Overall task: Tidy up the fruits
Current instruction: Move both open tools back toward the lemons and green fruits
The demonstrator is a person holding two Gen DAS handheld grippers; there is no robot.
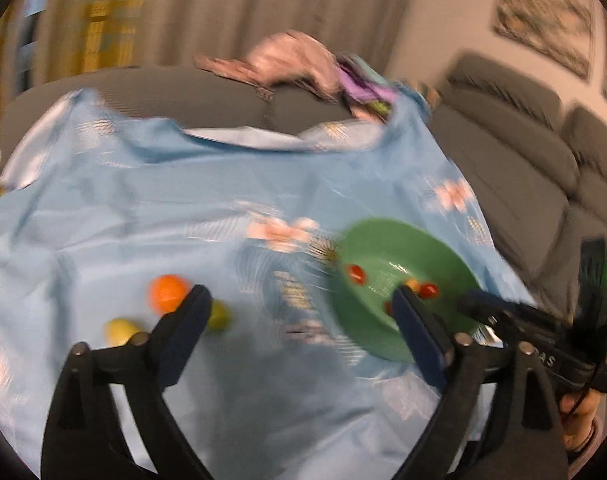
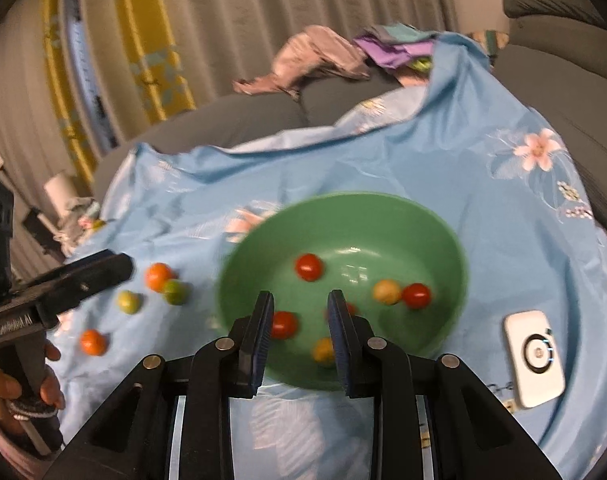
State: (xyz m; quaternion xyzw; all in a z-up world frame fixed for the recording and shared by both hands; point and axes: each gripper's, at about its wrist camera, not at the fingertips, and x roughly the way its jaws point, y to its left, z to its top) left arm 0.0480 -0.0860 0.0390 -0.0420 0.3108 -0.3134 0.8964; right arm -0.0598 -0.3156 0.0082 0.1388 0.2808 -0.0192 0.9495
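Sorting cherry tomatoes into the green bowl [image 2: 443,240]

Left gripper [image 1: 299,300] spread wide, empty; right gripper [image 2: 301,304] narrowly parted, empty; approach the orange tomato [image 1: 168,293] squarely.

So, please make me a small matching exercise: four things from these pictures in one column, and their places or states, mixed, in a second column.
Things:
1. green bowl
2. white device
3. left gripper
4. two green fruits

Places or states:
a. jaws wide open, nothing between them
b. on the blue cloth, beside an orange fruit
c. holds red and yellow fruits
d. on the cloth, right of the bowl

Pairs: 1-c, 2-d, 3-a, 4-b
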